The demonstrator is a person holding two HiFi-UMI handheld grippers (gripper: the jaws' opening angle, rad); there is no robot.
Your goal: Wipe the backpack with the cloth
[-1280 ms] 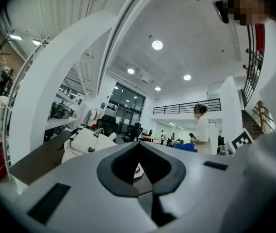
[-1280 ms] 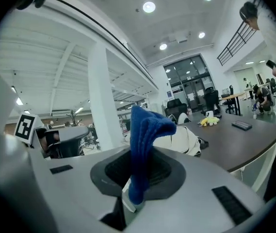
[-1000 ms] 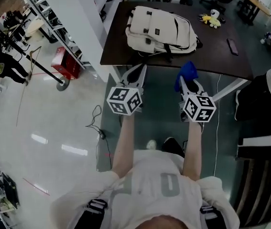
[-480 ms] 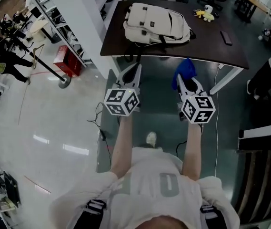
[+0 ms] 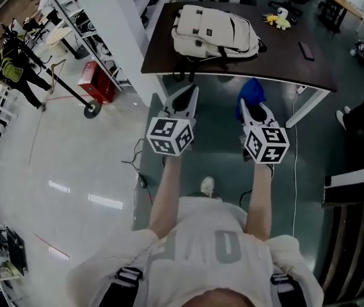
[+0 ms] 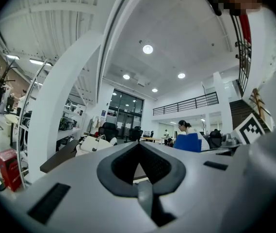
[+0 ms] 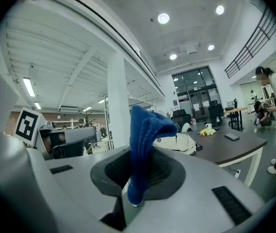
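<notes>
The right gripper (image 5: 256,115) clamps a blue knitted cloth (image 5: 252,92); the left gripper (image 5: 183,104) is closed and empty. The cream fabric backpack (image 5: 215,32) lies on the dark worktop (image 5: 284,62), well ahead. Best to step closer and lead with the cloth's loose end.

Beyond the right gripper (image 5: 253,105), a yellow plush toy (image 5: 279,21) and a phone (image 5: 307,50) lie on the dark table (image 5: 277,64). A red box (image 5: 95,80) stands left of the left gripper (image 5: 185,94).
</notes>
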